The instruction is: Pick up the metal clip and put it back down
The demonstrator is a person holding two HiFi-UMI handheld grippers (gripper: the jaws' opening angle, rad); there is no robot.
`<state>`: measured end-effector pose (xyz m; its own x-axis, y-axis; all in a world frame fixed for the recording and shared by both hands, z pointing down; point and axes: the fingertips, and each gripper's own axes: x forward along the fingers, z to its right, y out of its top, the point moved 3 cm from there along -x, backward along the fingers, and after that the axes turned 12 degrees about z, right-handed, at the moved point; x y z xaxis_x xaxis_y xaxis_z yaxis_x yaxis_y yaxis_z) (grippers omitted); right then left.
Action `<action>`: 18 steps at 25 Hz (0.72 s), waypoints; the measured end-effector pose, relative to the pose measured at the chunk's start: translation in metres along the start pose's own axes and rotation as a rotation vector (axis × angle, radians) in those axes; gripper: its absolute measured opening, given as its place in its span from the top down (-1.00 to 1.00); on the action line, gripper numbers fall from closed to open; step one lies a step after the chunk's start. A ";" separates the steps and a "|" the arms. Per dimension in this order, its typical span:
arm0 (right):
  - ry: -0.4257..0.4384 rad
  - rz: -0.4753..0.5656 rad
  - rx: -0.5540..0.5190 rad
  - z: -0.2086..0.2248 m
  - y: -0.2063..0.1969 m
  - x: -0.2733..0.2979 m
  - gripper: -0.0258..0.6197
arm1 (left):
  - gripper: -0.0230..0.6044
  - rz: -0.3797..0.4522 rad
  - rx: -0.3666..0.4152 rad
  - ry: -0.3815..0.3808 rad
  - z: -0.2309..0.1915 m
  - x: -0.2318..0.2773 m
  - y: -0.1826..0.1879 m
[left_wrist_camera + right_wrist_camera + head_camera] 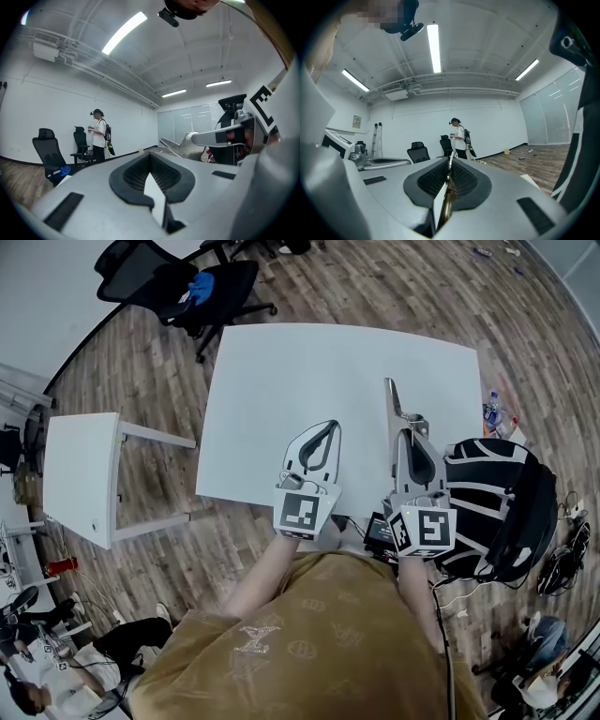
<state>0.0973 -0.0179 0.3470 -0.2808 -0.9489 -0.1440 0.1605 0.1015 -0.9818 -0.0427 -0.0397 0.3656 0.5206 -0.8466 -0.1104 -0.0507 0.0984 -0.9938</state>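
The metal clip (395, 401) is a long, thin, shiny piece that sticks out forward from my right gripper (411, 429), whose jaws are shut on it above the right part of the white table (309, 371). In the right gripper view the clip (448, 180) shows edge-on, pinched between the black pads, with the right gripper (449, 161) closed around it. My left gripper (328, 426) hovers over the table's near edge, shut and holding nothing. In the left gripper view the left gripper (151, 158) has its pads together, and the clip (180, 146) juts out off to the right.
A black-and-white backpack (497, 512) lies to the right of the table. A small white side table (80, 474) stands to the left and a black office chair (178, 287) at the far left. A bottle (492, 411) lies on the floor. A person (459, 138) stands across the room.
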 end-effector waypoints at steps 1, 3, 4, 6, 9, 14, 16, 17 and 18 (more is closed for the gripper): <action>-0.002 -0.004 0.000 0.000 -0.001 0.000 0.84 | 0.94 -0.002 -0.005 0.007 0.000 -0.001 -0.002; -0.006 -0.008 -0.002 0.001 -0.003 -0.001 0.84 | 0.94 -0.006 -0.010 0.013 -0.001 -0.001 -0.005; -0.007 -0.010 -0.004 0.001 -0.005 -0.002 0.84 | 0.94 -0.010 -0.011 0.013 -0.001 -0.001 -0.006; -0.010 -0.017 -0.004 0.001 -0.008 -0.003 0.84 | 0.94 -0.029 -0.008 0.012 -0.002 -0.001 -0.011; -0.014 -0.031 -0.003 0.001 -0.015 -0.004 0.84 | 0.94 -0.054 -0.003 0.008 -0.004 -0.003 -0.019; -0.012 -0.059 -0.013 0.001 -0.026 -0.004 0.84 | 0.94 -0.075 -0.015 0.001 -0.006 -0.004 -0.028; -0.013 -0.074 -0.012 0.001 -0.033 -0.004 0.84 | 0.94 -0.087 -0.021 0.003 -0.006 -0.004 -0.035; -0.015 -0.082 -0.013 0.001 -0.036 -0.005 0.84 | 0.94 -0.094 -0.025 0.003 -0.007 -0.004 -0.038; -0.018 -0.090 -0.016 0.001 -0.040 -0.005 0.84 | 0.94 -0.100 -0.029 0.003 -0.007 -0.004 -0.041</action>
<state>0.0932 -0.0172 0.3869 -0.2763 -0.9596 -0.0530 0.1205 0.0202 -0.9925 -0.0488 -0.0447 0.4069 0.5221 -0.8528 -0.0103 -0.0233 -0.0022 -0.9997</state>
